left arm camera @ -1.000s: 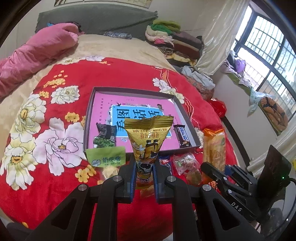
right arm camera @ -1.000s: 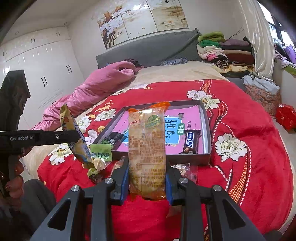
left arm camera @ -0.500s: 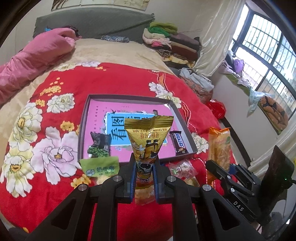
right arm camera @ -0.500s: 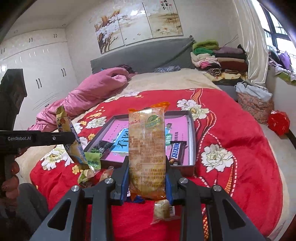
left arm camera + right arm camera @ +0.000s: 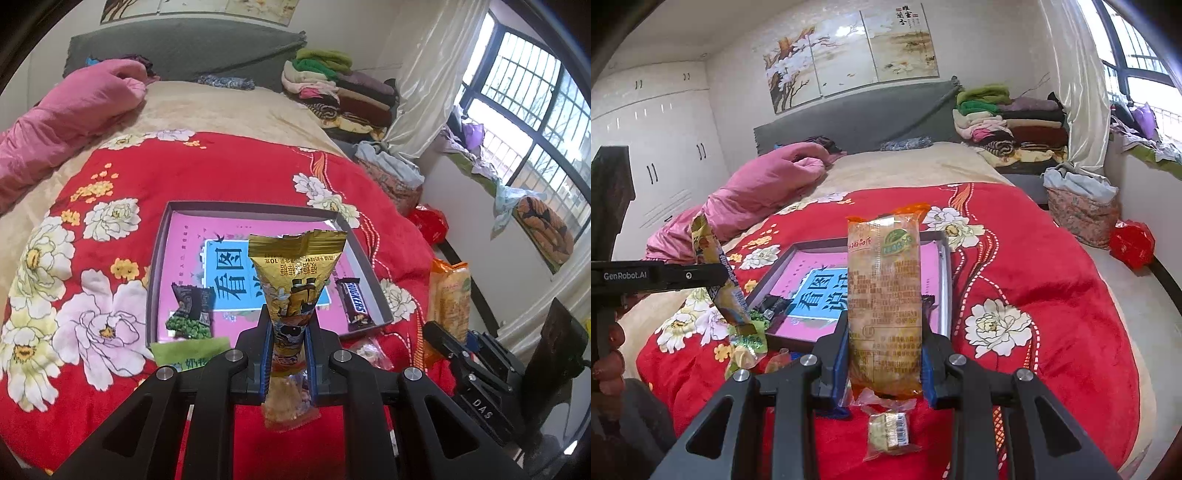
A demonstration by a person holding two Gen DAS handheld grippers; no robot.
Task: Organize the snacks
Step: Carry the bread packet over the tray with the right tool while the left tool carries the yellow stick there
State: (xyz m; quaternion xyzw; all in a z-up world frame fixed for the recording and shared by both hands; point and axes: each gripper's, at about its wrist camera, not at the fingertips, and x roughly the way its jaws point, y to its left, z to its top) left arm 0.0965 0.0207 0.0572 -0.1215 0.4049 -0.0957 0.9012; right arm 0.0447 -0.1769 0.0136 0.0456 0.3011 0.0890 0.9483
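At centre frame, the left gripper (image 5: pixel 288 354) clamps a gold packet (image 5: pixel 295 273) and the right gripper (image 5: pixel 884 354) an orange-sealed pack (image 5: pixel 884 295), both above the tray (image 5: pixel 258 209); two snacks lie inside, several loose ones remain at lower frame.

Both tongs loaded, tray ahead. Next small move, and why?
Probably carry the left tongs forward over the tray and lower the gold packet onto its bare pink middle: both tongs are shut on snacks, and only the Snickers bar and a dark packet lie inside.
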